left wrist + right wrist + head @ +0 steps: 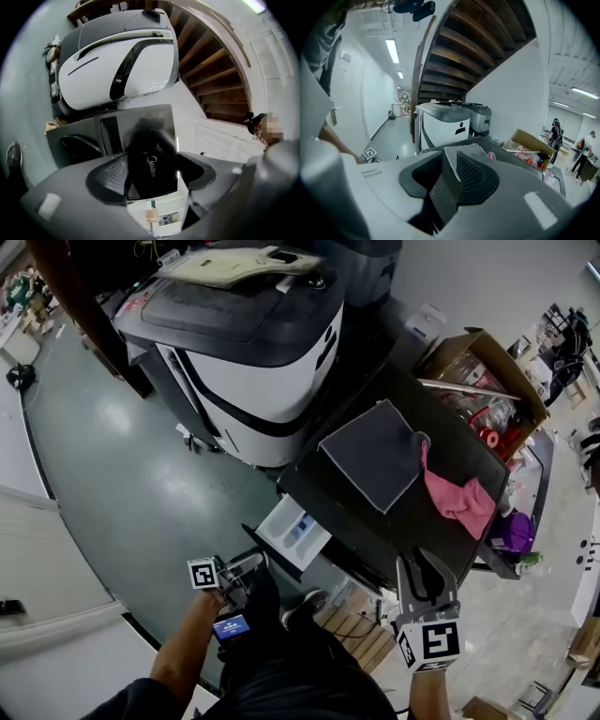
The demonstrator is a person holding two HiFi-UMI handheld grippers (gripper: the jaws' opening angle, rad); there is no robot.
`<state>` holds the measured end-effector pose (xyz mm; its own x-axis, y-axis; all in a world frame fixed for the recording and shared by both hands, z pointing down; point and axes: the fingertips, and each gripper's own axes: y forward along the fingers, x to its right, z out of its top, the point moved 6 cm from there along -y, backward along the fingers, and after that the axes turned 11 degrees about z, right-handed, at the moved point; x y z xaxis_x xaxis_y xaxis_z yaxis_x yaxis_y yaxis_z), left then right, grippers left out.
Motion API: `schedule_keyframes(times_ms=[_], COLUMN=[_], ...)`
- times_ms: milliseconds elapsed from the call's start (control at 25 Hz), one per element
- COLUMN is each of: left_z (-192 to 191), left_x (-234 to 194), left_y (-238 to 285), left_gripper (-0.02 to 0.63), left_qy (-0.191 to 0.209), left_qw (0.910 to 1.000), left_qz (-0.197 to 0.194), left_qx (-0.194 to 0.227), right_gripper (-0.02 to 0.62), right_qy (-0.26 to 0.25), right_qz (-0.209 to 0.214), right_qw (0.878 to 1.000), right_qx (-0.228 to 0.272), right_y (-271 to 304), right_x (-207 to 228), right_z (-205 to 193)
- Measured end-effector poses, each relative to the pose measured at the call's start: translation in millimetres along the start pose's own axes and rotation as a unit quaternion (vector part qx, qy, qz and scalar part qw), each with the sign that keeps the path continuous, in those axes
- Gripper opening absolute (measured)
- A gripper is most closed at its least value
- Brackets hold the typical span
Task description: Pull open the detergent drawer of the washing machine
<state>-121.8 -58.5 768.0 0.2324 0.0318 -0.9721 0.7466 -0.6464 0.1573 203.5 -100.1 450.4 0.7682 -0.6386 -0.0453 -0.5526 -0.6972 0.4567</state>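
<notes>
1. big white-and-black machine [253,352] stands on the floor at the far side, well apart from both grippers.
2. washer [375,531], dark top, is beside that machine and nearer the person.
3. open cardboard box [469,357] is just beside the washer's far right side, with red bits inside.
4. grey cloth [375,454] lies flat on the washer top.
5. pink cloth [459,498] lies crumpled on the washer top, touching the grey cloth's right edge.
6. drawer [293,532] is pulled out of the washer's front on the left side, its white tray showing from above. its black front panel [150,164] reads "midea".
7. left gripper [242,570] is at the drawer's outer end. jaws are narrow, closed onto the black front panel.
8. right gripper [424,570] is over the washer's near right corner, well apart from the drawer. jaws are together with nothing between them [451,180].
</notes>
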Motion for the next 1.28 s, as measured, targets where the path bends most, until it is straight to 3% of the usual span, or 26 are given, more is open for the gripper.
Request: schedule_keyframes(times_ms=[200,320,440,600,840,960,1160,1280], left_z=[35,54,68,87,111,120,126,129], left_x=[16,41,78,132,217,267,341,378], left_y=[-23,-33,-37,-39,-49,-55,-62,-61], left_gripper=[0.381,0.382,0.382,0.382,0.382,0.382,0.382,0.381], left_qy=[0.026,0.090,0.185,0.281,0.383,0.436,0.523,0.566], left_qw=[0.9983,0.9937,0.9795,0.9556,0.9190,0.8912,0.8348,0.7982], left_qz=[0.035,0.052,0.075,0.087,0.065,0.073,0.092,0.128], left_qx=[0.039,0.040,0.021,0.016,0.066,0.100,0.145,0.162], right_gripper=[0.092,0.092,0.092,0.092,0.092,0.092,0.092,0.092], right_qy=[0.004,0.008,0.013,0.014,0.012,0.010,0.006,0.003], right_qz=[0.005,0.003,-0.001,-0.002,-0.007,-0.010,-0.011,-0.006], right_qw=[1.000,0.999,0.999,0.998,0.996,0.994,0.991,0.990], right_qx=[0.020,0.035,0.048,0.065,0.093,0.109,0.130,0.144], right_y=[-7,-14,-22,-33,-51,-59,-74,-81], right_x=[3,7,11,13,17,17,15,9], right_z=[5,9,11,15,31,41,56,68])
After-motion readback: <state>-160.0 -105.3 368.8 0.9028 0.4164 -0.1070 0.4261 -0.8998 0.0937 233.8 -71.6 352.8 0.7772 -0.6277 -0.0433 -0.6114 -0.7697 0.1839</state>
